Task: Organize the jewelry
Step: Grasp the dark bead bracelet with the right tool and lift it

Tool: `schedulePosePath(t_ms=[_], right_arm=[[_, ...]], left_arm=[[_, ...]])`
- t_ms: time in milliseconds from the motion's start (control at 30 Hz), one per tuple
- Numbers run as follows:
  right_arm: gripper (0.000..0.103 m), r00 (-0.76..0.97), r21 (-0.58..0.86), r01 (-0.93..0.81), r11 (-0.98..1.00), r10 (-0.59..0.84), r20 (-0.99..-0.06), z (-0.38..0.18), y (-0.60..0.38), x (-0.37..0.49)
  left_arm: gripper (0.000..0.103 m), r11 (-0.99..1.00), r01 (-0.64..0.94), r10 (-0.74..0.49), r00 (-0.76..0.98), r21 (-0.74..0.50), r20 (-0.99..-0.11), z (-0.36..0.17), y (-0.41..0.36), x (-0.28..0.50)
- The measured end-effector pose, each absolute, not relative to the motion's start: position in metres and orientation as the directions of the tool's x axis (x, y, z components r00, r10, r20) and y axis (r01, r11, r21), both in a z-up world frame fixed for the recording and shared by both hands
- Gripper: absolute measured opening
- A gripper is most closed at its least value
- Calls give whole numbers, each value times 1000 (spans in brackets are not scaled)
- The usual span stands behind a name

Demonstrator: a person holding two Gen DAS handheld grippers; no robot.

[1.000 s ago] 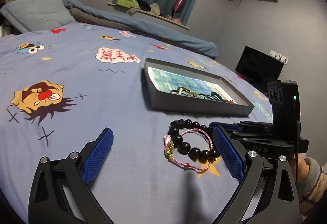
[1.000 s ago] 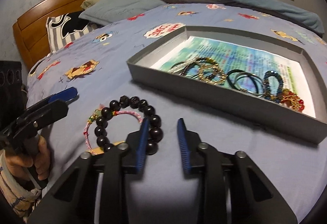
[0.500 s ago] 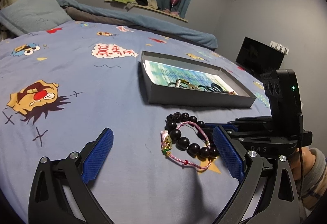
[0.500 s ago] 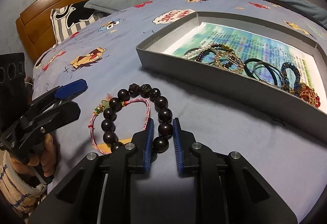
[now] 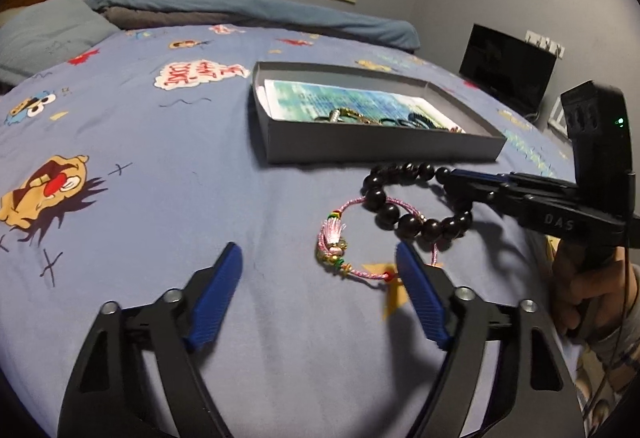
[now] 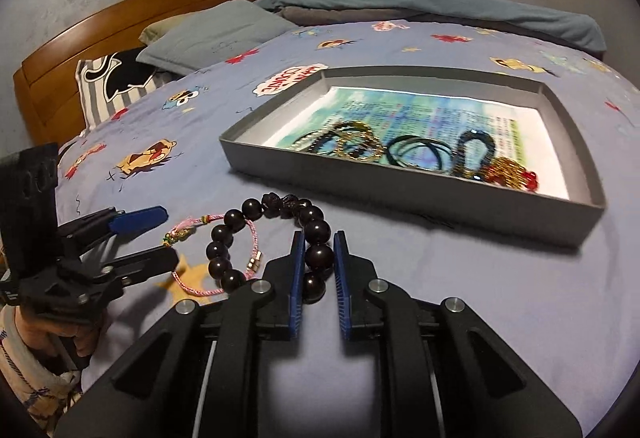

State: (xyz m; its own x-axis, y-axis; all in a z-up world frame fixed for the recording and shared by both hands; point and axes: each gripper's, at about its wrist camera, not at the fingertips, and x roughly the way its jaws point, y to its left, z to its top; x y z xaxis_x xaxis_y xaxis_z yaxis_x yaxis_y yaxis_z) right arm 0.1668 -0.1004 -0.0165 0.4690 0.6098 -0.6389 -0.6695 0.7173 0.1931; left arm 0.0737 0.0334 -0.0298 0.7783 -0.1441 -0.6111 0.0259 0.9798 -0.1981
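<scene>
Only the right view shows the right hand-held gripper (image 6: 318, 270) clamping the dark bead bracelet (image 6: 316, 234). The left hand-held gripper (image 5: 320, 278) is closing on nothing. Bangles (image 6: 416, 152) lie in the grey box (image 6: 400, 190).

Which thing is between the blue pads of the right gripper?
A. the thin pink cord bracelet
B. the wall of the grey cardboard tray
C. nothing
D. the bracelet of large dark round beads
D: in the right wrist view the right gripper is closed on the bracelet of large dark round beads.

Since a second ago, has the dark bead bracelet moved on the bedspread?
Yes. The dark bead bracelet, pinched in the right gripper, has lifted toward the gray box, off the yellow star print, dragging clear of the pink cord bracelet.
</scene>
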Motion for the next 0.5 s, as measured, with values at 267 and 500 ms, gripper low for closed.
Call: schedulePosePath(t_ms=[267,500], right_arm=[[14,492,201,-652,731,609,-622,-14,-115,162],[14,522,201,-608,768,577,-628,-14,-136,162]], left_arm=[[68,974,63,-189,757,-218,-626,-27,31,86],[63,979,47,-170,718,-197,-674,-34,26,102]])
